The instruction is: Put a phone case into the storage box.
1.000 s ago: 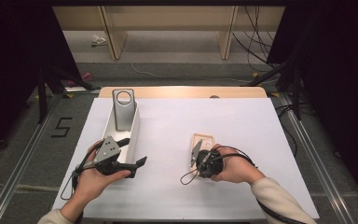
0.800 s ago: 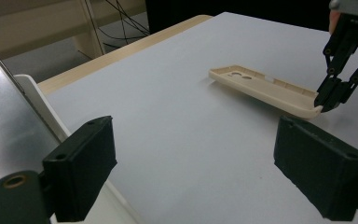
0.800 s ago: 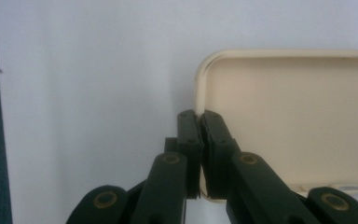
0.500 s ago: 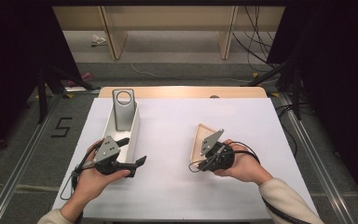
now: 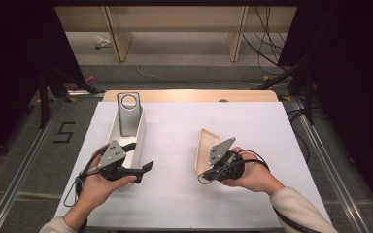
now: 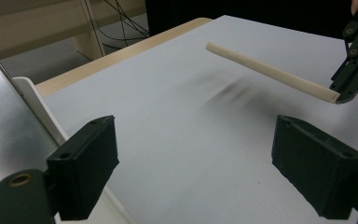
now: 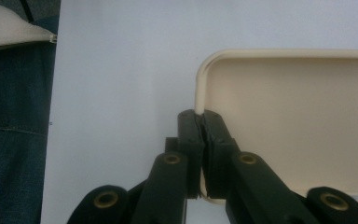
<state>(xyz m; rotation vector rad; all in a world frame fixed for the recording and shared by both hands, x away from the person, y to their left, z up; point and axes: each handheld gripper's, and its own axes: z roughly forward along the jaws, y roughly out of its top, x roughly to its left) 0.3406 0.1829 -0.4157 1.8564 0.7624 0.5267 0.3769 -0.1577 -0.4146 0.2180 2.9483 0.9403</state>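
Right gripper view: shallow cream tray [image 7: 298, 116], rounded corners, raised rim.

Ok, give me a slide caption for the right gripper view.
Right gripper clamped on the rim of a beige tray lid, held above the white table.

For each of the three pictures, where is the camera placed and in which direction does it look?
High view: above the person's side, looking forward and down at the table; both hands show.
Left gripper view: on the left gripper, looking across the table at the beige lid.
Right gripper view: on the right gripper, clamping that lid's rim.
All three share the lid.
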